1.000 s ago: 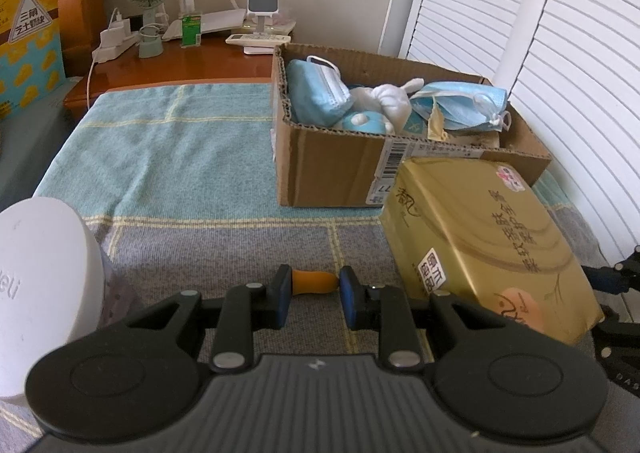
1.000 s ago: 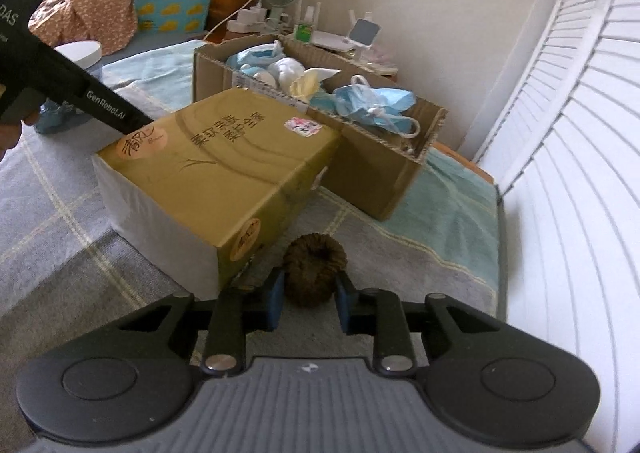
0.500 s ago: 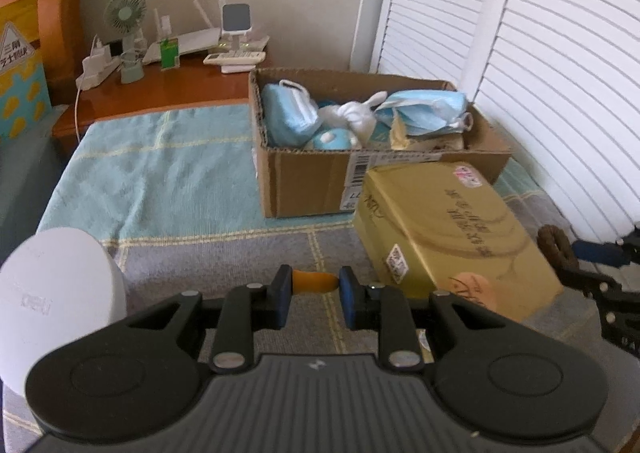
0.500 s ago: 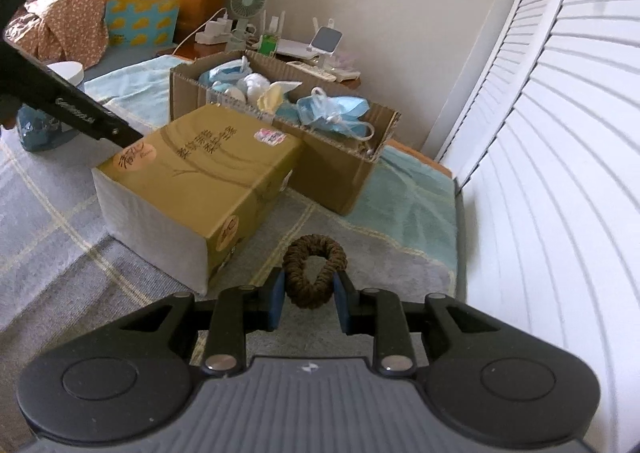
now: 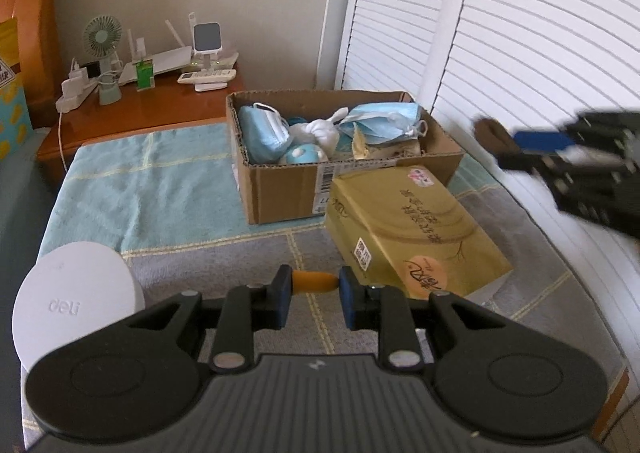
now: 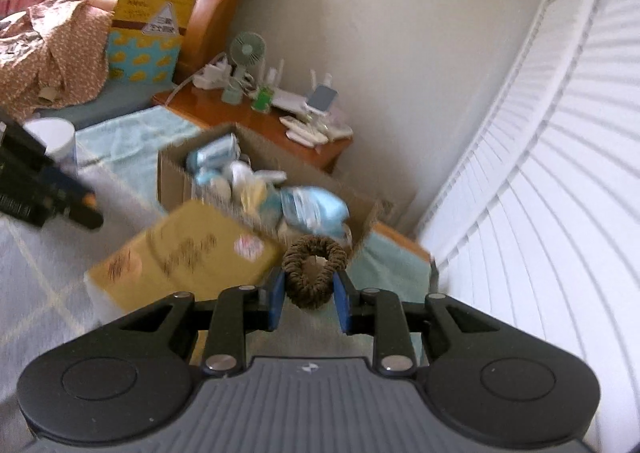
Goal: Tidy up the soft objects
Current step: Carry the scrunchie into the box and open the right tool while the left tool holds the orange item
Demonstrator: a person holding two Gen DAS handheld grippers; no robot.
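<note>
My right gripper (image 6: 308, 293) is shut on a brown hair scrunchie (image 6: 314, 267) and holds it in the air, just in front of the cardboard box (image 6: 172, 173). In the left wrist view the same gripper (image 5: 532, 147) hangs blurred to the right of the box (image 5: 280, 189), scrunchie (image 5: 490, 133) at its tip. My left gripper (image 5: 314, 287) is shut on a small orange soft piece (image 5: 314, 281) above the grey blanket. The box holds blue face masks (image 5: 262, 131) and a white soft toy (image 5: 322, 129).
A gold tissue pack (image 5: 408, 229) lies in front of the box. A white round lid (image 5: 76, 305) sits at the left. A wooden bedside table (image 5: 140, 109) with a small fan (image 5: 102, 33) stands behind. White louvred doors (image 5: 540, 53) run along the right.
Both grippers have risen. The right one lifted the scrunchie off the blanket and now holds it near the box's right end. The left still holds the orange piece.
</note>
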